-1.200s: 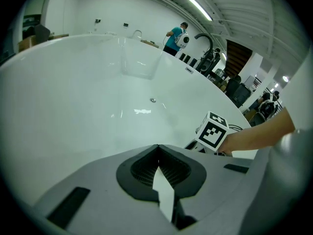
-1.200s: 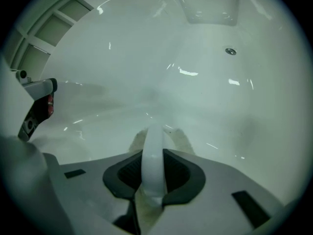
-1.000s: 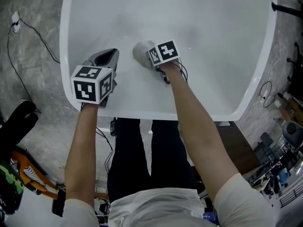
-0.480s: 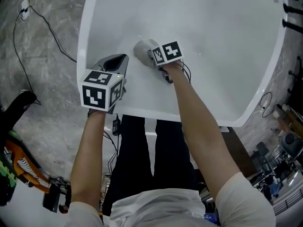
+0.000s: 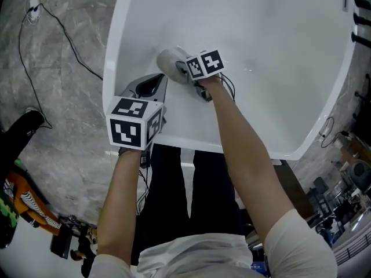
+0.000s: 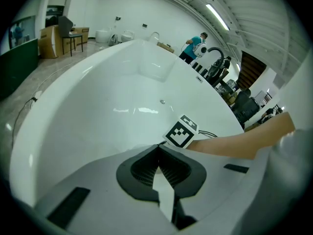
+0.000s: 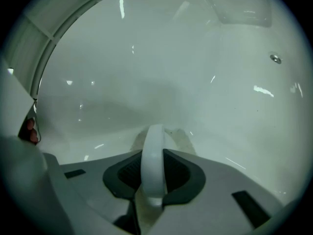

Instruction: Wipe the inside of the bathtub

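Inside the bathtub [image 5: 290, 97], clamps a white-handled scrubber [image 5: 169, 62] in the right gripper [image 7: 154, 153]. At 8 o'clock from it, holds the left gripper [image 6: 159, 152] closed, empty.

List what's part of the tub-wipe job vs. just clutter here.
Job:
- bathtub
- scrubber
- right tongs, shut on its handle
- left tongs, shut, empty

Lying about:
- floor cable
- orange-and-black gear
- clutter at far right
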The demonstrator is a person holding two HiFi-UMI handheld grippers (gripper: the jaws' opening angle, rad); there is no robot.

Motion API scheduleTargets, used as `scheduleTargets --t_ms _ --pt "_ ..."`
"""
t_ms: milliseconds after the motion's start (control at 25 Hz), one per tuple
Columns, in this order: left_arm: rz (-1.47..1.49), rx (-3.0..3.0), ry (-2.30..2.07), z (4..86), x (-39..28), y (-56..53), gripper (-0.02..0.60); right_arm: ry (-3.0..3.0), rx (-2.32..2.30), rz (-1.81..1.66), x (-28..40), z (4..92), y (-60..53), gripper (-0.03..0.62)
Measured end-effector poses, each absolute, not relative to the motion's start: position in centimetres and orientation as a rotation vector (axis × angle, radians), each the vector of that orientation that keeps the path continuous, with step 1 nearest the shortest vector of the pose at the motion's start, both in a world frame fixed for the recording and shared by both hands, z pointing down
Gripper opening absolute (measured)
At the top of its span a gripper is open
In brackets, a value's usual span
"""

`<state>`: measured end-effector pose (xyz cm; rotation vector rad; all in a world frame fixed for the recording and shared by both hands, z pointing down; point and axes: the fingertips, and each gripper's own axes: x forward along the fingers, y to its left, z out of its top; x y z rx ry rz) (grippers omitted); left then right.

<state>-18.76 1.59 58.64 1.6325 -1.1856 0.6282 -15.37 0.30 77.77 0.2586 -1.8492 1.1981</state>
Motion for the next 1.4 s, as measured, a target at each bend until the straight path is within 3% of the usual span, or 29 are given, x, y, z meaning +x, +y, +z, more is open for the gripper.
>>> scheduleTargets --t_ms 1400 --pt "0.598 1.636 -1.189 61.9 -18.9 -0.7 0.012 -1.733 0.522 1.239 -13.8 87.8 -3.6 0.094"
